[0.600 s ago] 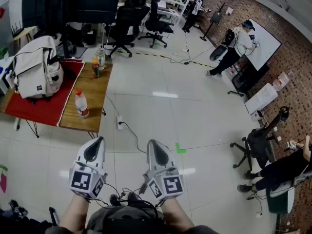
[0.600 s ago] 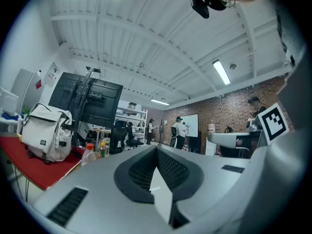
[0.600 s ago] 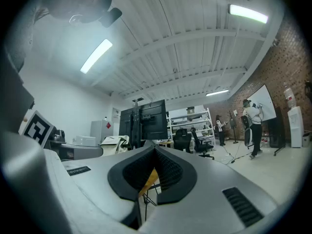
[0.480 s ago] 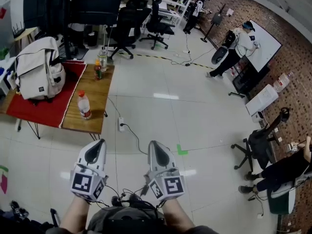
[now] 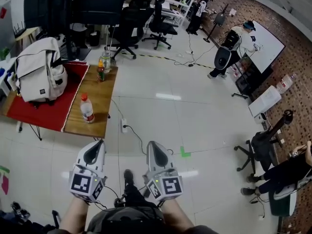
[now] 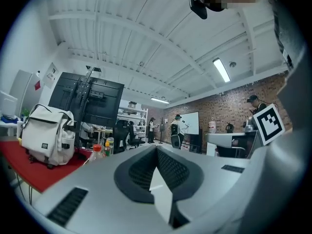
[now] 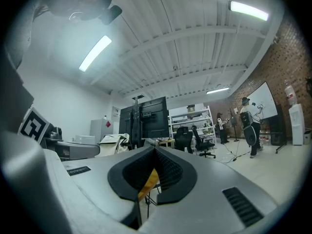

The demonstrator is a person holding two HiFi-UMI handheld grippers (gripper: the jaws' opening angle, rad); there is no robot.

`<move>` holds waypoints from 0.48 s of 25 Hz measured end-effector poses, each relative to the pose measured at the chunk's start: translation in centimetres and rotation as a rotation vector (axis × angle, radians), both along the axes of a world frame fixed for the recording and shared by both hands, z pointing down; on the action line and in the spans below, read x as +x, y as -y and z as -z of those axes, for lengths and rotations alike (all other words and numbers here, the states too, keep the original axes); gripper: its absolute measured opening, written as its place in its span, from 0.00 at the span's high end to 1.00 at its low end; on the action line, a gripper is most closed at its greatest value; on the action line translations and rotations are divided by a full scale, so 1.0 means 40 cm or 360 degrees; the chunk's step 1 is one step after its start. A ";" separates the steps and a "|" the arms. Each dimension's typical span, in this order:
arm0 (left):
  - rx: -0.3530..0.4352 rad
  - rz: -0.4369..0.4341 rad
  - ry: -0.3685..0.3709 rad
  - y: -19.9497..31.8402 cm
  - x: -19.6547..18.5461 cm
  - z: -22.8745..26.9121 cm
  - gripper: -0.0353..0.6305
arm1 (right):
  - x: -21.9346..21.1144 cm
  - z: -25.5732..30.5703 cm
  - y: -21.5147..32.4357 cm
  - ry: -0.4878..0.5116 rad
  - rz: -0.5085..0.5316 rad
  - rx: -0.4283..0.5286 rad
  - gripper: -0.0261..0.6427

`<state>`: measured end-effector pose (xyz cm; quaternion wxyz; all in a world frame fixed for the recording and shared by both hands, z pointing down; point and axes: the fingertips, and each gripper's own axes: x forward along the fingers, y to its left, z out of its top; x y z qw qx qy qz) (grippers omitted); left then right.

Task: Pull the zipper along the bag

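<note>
A cream backpack [image 5: 39, 71] stands upright on the red cloth [image 5: 41, 110] of a wooden table [image 5: 97, 108] at the far left of the head view. It shows too in the left gripper view, backpack [image 6: 47, 135], and dimly in the right gripper view, backpack [image 7: 114, 142]. Both grippers are held level over the floor, well short of the table. My left gripper [image 5: 95, 146] is shut with nothing in it. My right gripper [image 5: 154, 147] is shut and empty as well. Its jaw tips meet in the right gripper view at the gripper [image 7: 155, 149]; the left ones meet at the gripper [image 6: 156, 148].
Two bottles [image 5: 87, 108] [image 5: 101, 72] and a jar [image 5: 105, 61] stand on the table's bare wood. A power strip and cable [image 5: 123, 127] lie on the tiled floor ahead. Office chairs [image 5: 126, 29] stand behind the table; a person [image 5: 233, 45] stands by a whiteboard far right.
The view has drifted toward the table; backpack and bottles sit slightly lower and to the right. A foot now shows between the grippers. Both grippers keep their pose.
</note>
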<state>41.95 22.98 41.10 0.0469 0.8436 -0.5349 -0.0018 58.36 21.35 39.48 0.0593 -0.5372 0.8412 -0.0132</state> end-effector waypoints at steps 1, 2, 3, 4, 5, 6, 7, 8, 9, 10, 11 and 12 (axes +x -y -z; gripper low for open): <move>0.0004 0.0002 0.0002 0.019 0.000 -0.002 0.90 | -0.002 -0.004 0.022 0.0007 0.0002 0.0003 0.93; 0.0007 0.0003 0.0003 0.039 0.000 -0.004 0.90 | -0.004 -0.007 0.046 0.0015 0.0006 0.0007 0.93; 0.0007 0.0004 0.0006 0.061 0.002 -0.008 0.90 | -0.006 -0.010 0.072 0.0022 0.0013 0.0011 0.93; 0.0006 0.0003 0.0010 0.085 0.004 -0.012 0.90 | -0.009 -0.013 0.100 0.0029 0.0020 0.0014 0.93; 0.0002 0.0003 0.0014 0.110 0.007 -0.015 0.90 | -0.011 -0.016 0.131 0.0037 0.0026 0.0015 0.93; -0.0001 0.0000 0.0018 0.137 0.009 -0.019 0.90 | -0.012 -0.019 0.163 0.0045 0.0030 0.0016 0.93; -0.0003 -0.0003 0.0022 0.167 0.013 -0.022 0.90 | -0.014 -0.021 0.199 0.0052 0.0035 0.0015 0.93; -0.0007 -0.0007 0.0026 0.200 0.015 -0.024 0.90 | -0.017 -0.024 0.237 0.0056 0.0044 0.0014 0.93; -0.0011 -0.0009 0.0028 0.235 0.018 -0.026 0.90 | -0.021 -0.026 0.276 0.0056 0.0057 0.0013 0.93; -0.0018 -0.0012 0.0027 0.272 0.020 -0.028 0.90 | -0.026 -0.027 0.315 0.0055 0.0070 0.0013 0.93; -0.0027 -0.0015 0.0021 0.308 0.023 -0.029 0.90 | -0.028 -0.027 0.354 0.0056 0.0081 0.0014 0.93; -0.0038 -0.0018 0.0010 0.344 0.028 -0.030 0.90 | -0.028 -0.025 0.392 0.0060 0.0087 0.0015 0.93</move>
